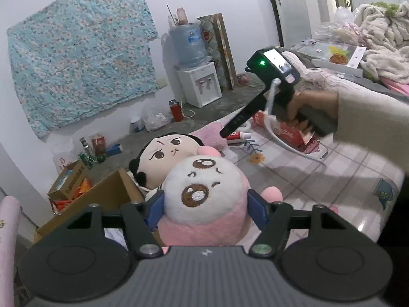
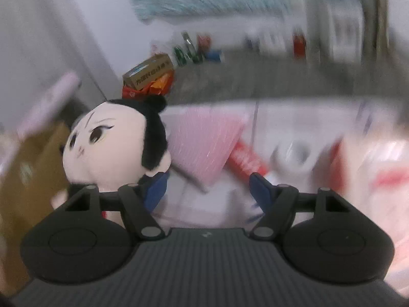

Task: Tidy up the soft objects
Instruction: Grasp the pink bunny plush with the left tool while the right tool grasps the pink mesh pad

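Plush pig (image 1: 204, 194), low in the frame's centre, is sitting pinched by the left tongs (image 1: 205, 208) across its round belly; it looks light and squashy, so a mid-body hold suits. Right tongs (image 2: 207, 192) are hanging spread, gripping nothing, with the doll (image 2: 112, 145) at left.

This is a lived-in bedroom in someone's home. A white tabletop water dispenser topped with a blue bottle (image 1: 195, 76) stands on the grey concrete floor against the pale wall, with a teal floral cloth (image 1: 81, 56) pinned up to its left and a red flask (image 1: 176, 110) just in front. To its right, cream fleece blankets (image 1: 383, 35) are heaped on a bed, and nearer lies a pink checked cartoon-print bedsheet (image 1: 319, 179).
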The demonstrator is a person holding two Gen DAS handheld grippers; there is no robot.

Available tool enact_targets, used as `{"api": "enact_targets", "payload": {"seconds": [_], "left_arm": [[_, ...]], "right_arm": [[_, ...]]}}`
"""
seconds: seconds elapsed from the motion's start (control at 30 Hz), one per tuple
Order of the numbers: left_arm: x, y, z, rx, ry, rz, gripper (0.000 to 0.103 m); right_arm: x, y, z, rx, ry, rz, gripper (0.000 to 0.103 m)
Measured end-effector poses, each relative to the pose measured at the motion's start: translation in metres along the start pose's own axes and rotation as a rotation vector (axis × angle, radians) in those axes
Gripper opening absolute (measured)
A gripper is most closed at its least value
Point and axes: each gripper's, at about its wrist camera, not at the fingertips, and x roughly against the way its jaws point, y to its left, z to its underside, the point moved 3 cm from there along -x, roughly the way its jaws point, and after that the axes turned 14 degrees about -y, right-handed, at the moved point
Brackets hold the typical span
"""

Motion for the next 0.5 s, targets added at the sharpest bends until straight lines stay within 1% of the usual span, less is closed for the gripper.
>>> {"api": "enact_targets", "payload": {"seconds": [0.03,0.07,0.1,0.17,0.27,0.37,0.43,0.47,0.5], "left_arm": [[0.0,0.001,0.0,0.001,0.0,0.001,0.069],[0.0,0.001,0.0,0.002,-0.001,0.002,0.069],[0.0,0.002,0.0,0.003,-0.002,0.002,0.069],[-0.001,0.001,0.001,0.002,-0.005,-0.001,0.069],[-0.004,0.001,0.003,0.004,-0.003,-0.009,0.069],[-0.007,0.004,0.005,0.015,0.009,-0.016,0.07],[-0.011,0.004,0.007,0.022,0.018,-0.02,0.07],[-0.012,0.004,0.008,0.027,0.024,-0.022,0.07],[-0.013,0.005,0.009,0.03,0.03,-0.021,0.07]], "right_arm": [[0.005,0.008,-0.004,0.113,-0.012,-0.004,0.079],[0.003,0.015,-0.009,0.24,-0.01,-0.013,0.082],[-0.001,0.025,-0.013,0.378,0.011,-0.024,0.085],[-0.019,0.034,-0.02,0.562,0.048,-0.041,0.085],[-0.051,0.044,-0.026,0.694,0.155,-0.099,0.09],[-0.082,0.055,-0.02,0.806,0.257,-0.095,0.091],[-0.095,0.062,-0.016,0.877,0.258,-0.102,0.091],[-0.102,0.067,-0.014,0.885,0.267,-0.115,0.09],[-0.108,0.068,-0.013,0.869,0.283,-0.122,0.084]]}}
